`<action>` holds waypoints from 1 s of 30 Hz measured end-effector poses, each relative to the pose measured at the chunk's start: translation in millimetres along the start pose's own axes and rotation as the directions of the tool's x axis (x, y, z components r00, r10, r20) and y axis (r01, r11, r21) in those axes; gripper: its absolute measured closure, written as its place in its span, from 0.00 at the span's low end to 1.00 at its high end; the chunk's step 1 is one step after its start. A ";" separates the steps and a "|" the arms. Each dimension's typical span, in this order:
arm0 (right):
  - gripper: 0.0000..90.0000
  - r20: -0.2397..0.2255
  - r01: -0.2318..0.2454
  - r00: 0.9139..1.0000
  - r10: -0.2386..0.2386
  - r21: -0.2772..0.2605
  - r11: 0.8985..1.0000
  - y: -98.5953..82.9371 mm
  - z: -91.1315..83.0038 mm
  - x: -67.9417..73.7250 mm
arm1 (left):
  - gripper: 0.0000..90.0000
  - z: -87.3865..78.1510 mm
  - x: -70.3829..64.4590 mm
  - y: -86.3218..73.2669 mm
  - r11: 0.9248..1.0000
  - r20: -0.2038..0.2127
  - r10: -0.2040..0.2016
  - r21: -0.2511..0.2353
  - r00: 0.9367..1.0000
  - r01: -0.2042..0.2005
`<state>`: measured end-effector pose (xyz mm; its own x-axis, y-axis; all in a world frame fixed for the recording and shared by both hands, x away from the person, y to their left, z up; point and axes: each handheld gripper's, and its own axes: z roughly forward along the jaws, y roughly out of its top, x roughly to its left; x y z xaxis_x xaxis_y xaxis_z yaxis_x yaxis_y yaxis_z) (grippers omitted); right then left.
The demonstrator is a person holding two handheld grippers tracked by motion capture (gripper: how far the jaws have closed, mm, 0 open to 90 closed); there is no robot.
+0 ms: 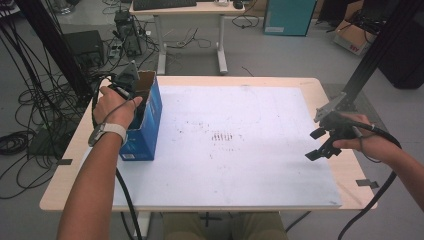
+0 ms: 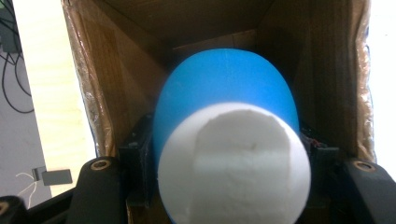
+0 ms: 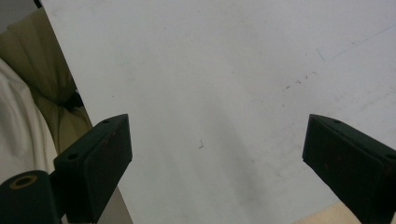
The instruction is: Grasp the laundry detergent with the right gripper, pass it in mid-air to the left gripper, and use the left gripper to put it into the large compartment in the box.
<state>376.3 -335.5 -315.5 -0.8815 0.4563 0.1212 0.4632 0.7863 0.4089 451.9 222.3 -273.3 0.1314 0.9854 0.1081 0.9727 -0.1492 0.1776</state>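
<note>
I hold the left gripper inside the open box at the bench's left edge, its fingers closed on the blue-and-white cup. To do this well, I should keep it centred, clear of the cardboard walls. The right gripper hovers over the white mat, fingers wide apart, holding nothing.

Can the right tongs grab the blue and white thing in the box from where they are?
Probably not yet. The right tongs hang open at the table's far right side, while the blue-and-white foam object sits inside the blue cardboard box at the left, already clamped by the left tongs.
</note>
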 end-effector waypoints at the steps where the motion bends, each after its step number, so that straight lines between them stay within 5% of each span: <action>1: 0.09 0.003 0.001 1.000 -0.001 0.001 1.000 0.1 -0.3 0.2 | 0.41 0.0 0.0 0.1 1.000 0.000 -0.001 0.000 1.000 0.001; 30: 0.09 0.009 0.007 1.000 -0.007 -0.001 1.000 0.6 -2.6 2.0 | 0.41 -0.1 0.6 -0.9 1.000 0.001 -0.004 0.001 1.000 0.004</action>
<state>374.6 -335.2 -312.7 -0.8840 0.4544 0.1097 0.4566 0.7892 0.4106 451.1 223.0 -273.3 0.1276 0.9861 0.1061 0.9735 -0.1450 0.1766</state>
